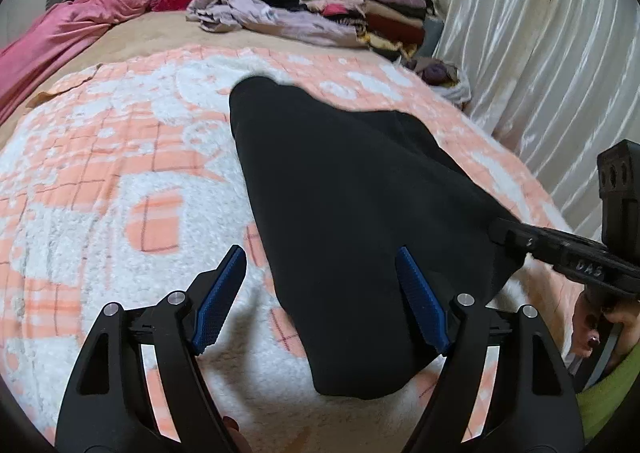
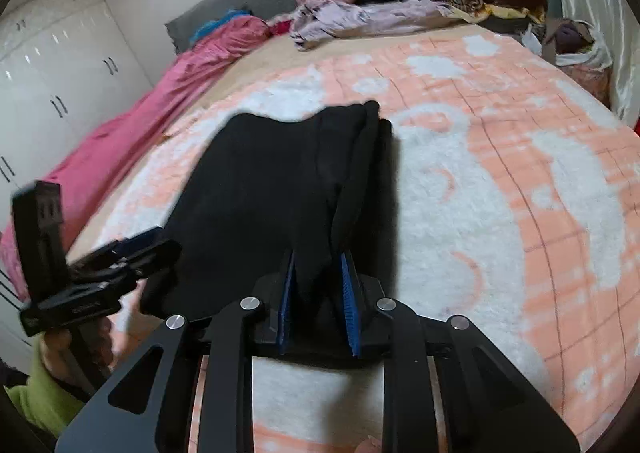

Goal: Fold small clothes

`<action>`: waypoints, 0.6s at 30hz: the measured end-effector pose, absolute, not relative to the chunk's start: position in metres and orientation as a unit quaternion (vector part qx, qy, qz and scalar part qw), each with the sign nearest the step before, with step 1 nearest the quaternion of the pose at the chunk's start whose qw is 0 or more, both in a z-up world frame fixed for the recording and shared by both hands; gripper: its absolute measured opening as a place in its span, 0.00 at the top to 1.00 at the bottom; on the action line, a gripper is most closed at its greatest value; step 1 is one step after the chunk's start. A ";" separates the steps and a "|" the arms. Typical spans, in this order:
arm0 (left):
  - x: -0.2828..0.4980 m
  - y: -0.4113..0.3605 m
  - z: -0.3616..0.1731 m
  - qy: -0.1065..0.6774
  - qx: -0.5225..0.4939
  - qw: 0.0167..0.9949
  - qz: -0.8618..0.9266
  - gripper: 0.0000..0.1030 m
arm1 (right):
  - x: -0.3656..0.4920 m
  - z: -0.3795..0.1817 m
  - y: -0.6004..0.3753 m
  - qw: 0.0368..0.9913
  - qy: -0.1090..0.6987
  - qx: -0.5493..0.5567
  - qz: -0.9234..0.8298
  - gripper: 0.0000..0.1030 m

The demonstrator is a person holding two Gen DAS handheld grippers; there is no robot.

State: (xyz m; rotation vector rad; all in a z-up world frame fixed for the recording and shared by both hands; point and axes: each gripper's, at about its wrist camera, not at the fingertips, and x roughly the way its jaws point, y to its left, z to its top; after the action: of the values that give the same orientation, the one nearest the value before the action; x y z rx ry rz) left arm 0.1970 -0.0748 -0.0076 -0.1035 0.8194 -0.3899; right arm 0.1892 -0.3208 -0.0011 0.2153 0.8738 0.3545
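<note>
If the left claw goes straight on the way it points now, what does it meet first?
Most likely the black garment. The left claw is open and angled down, and the near edge of the cloth lies between its fingers. Depth is unclear in this fisheye view.

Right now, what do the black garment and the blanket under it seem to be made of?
Black garment: probably soft matte knit or fleece; it shows no shine and drapes limply. Blanket: apparently fluffy plush, with shaggy white pile between peach checked patches.
</note>
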 end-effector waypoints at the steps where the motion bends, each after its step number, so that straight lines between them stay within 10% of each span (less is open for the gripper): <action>1: 0.198 -0.077 -0.011 0.402 -0.048 0.896 -0.184 0.32 | 0.191 -0.009 -0.323 0.881 0.428 0.112 0.168 0.78; 18: 0.198 -0.076 -0.018 0.412 -0.061 0.890 -0.184 0.30 | 0.179 0.023 -0.323 0.917 0.367 0.093 0.127 0.59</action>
State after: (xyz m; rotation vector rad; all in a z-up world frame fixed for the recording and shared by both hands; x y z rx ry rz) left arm 0.1978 -0.0756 -0.0177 -0.1268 0.8555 -0.3820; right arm 0.1795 -0.3232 0.0227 0.1917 0.7547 0.2603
